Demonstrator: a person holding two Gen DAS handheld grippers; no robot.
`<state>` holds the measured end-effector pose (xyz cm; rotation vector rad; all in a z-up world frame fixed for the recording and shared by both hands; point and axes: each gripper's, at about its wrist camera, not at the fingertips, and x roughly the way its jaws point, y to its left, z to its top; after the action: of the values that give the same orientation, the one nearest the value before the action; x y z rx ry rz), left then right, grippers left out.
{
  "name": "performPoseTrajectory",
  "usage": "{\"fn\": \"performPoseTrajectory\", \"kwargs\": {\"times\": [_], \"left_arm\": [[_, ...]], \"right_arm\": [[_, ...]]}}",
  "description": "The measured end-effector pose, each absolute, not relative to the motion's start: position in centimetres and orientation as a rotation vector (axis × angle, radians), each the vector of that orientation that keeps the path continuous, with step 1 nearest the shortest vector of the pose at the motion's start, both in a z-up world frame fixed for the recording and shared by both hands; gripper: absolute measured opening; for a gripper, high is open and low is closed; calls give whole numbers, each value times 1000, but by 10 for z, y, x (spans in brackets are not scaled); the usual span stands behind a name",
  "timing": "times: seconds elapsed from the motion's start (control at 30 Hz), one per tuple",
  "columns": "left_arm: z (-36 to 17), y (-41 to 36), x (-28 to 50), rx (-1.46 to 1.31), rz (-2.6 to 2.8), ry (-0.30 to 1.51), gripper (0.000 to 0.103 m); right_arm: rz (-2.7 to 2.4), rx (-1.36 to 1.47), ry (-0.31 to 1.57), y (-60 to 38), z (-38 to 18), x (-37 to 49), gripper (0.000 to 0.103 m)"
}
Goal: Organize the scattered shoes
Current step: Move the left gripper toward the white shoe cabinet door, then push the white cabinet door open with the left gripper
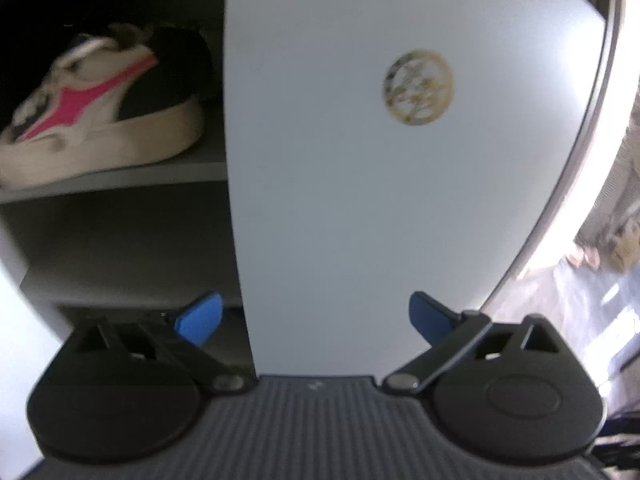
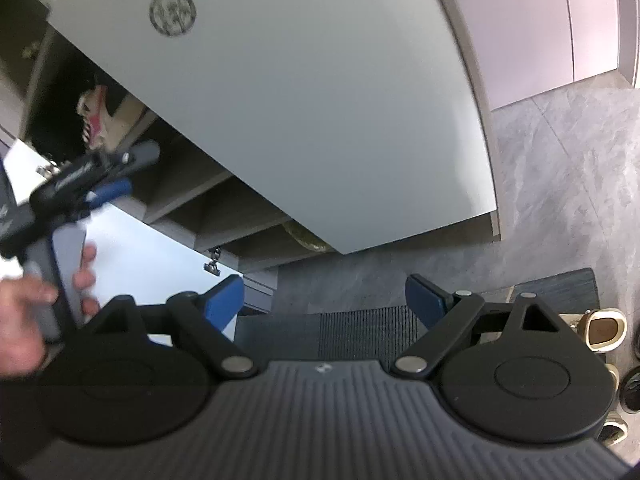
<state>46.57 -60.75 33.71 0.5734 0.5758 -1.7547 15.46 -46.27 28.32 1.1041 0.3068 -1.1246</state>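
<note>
Setting: a grey stone-patterned floor (image 2: 560, 168) before a shoe cabinet (image 1: 120, 240) with grey interior shelves.

Cabinet door (image 1: 380, 200): pale grey, flat, bore a round patterned sticker (image 1: 418, 87); it stood partly across the opening, and the left wrist view faced it closely.

Upper visible shelf (image 1: 120, 178): held one sneaker (image 1: 100, 108), white with a pink stripe, black heel panel and thick cream sole, resting on its sole with the heel just beside the door's edge. The compartment below it appeared dark; no contents could be made out there.

Floor items: a dark ribbed mat (image 2: 360, 328) lay below the cabinet; a cream slip-on shoe (image 2: 602, 328) sat at the mat's far right, with further shoes, cut off by the frame edge, below it.

Left gripper (image 1: 316, 316): blue-tipped jaws spread wide, holding nothing, the door's lower edge between them in view; seen from the right wrist view, it was carried by the person's hand (image 2: 24, 320) near the cabinet opening.

Right gripper (image 2: 324, 300): jaws spread wide, holding nothing, above the mat.
</note>
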Motion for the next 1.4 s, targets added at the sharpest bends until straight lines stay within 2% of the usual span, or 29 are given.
{"fn": "performPoseTrajectory", "kwargs": {"times": [0.2,0.3,0.53,0.6,0.67,0.8,1.03,1.2,1.4], "left_arm": [[307,-667,492,583,-1848,460,99],[292,-688,505,564,-1941,410,94],[272,-724,526,519,-2188,324,87],[268,-732,528,523,-2244,318,82],[264,-741,526,558,-2283,320,69],[261,-757,521,582,-2313,306,63],[262,-772,518,644,-2337,257,59],[269,-759,512,716,-2359,198,51],[293,-674,490,809,-2412,97,37]], "right_arm": [[-1139,1114,301,-471,265,183,90],[-1172,1117,317,-465,251,199,90],[-1416,1197,252,-393,219,259,90],[-1455,1235,221,-375,212,277,90],[-1491,1275,192,-358,207,295,90],[-1527,1365,135,-332,206,330,90],[-1470,1391,119,-324,208,363,90],[-1481,1385,87,-325,205,353,90],[-1536,1379,103,-315,204,318,90]]}}
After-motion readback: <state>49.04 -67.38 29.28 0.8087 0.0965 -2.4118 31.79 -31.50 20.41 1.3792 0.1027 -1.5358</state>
